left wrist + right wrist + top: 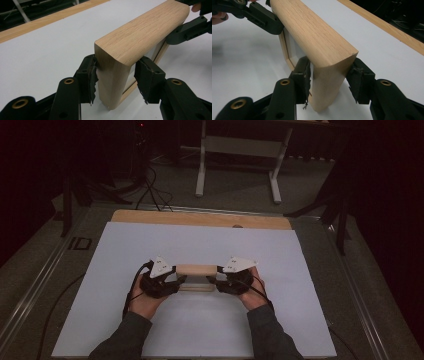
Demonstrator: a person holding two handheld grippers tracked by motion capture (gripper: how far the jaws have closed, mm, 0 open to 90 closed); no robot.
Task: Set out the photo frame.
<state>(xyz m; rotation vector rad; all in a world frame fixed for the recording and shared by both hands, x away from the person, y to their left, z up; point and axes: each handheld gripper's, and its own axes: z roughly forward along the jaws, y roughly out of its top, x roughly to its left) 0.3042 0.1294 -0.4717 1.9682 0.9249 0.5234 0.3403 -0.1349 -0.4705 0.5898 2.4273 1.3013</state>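
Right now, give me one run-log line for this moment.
frame: upright on sheet | left gripper: jaws on its left end | right gripper: jaws on its right end

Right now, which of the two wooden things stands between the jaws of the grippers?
The wooden frame, upright on the white sheet, with the left gripper and right gripper at its ends. The wooden strip lies flat along the far edge.

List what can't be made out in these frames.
- Wooden frame, high view: its ends, covered by the left gripper and right gripper.
- Frame's inner panel, right gripper view: mostly behind the top rail; whether it is glass or backing is unclear.
- Left gripper view: the right-hand pad stands beside the frame; contact unclear.
- Small object on the table's far wooden edge, high view: too small.
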